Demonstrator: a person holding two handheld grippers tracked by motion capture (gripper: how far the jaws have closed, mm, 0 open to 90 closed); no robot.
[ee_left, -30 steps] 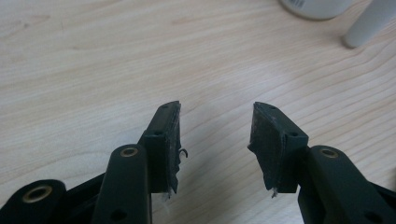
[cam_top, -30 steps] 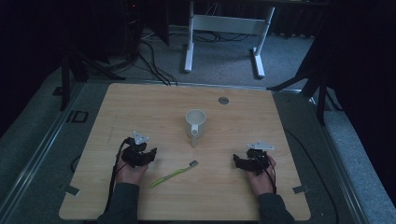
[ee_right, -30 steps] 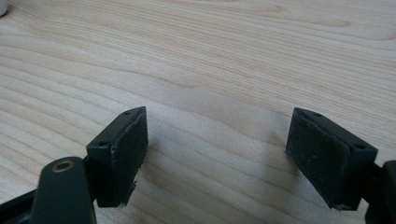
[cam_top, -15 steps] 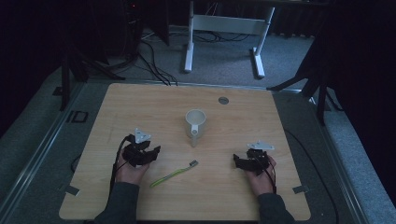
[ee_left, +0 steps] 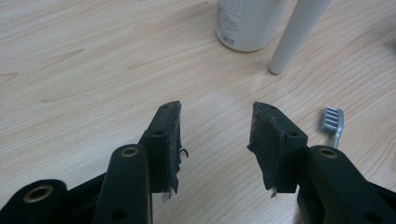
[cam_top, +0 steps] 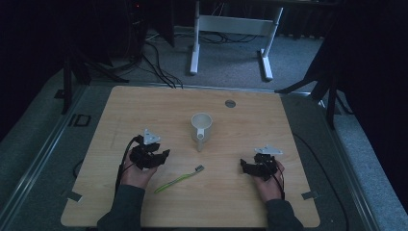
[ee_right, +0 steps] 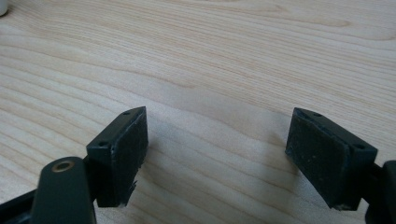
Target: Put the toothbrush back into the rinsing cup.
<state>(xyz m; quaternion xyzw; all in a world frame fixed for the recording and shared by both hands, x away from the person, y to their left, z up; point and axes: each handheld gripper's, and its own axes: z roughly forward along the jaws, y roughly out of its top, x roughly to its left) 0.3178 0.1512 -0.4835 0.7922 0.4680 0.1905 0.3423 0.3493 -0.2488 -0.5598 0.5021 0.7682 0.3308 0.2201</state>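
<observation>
Since the earlier frame, the left claw (cam_top: pixel 162 155) is lifting slightly off the table (cam_top: pixel 144 103), jaws gaping with nothing between them. The green toothbrush (cam_top: pixel 179 178) is lying flat at its 4 o'clock, near but apart, bristles (ee_left: pixel 332 118) just beside the right jaw. The right claw (cam_top: pixel 246 166) is resting open and empty, toothbrush at its 9 o'clock.
</observation>
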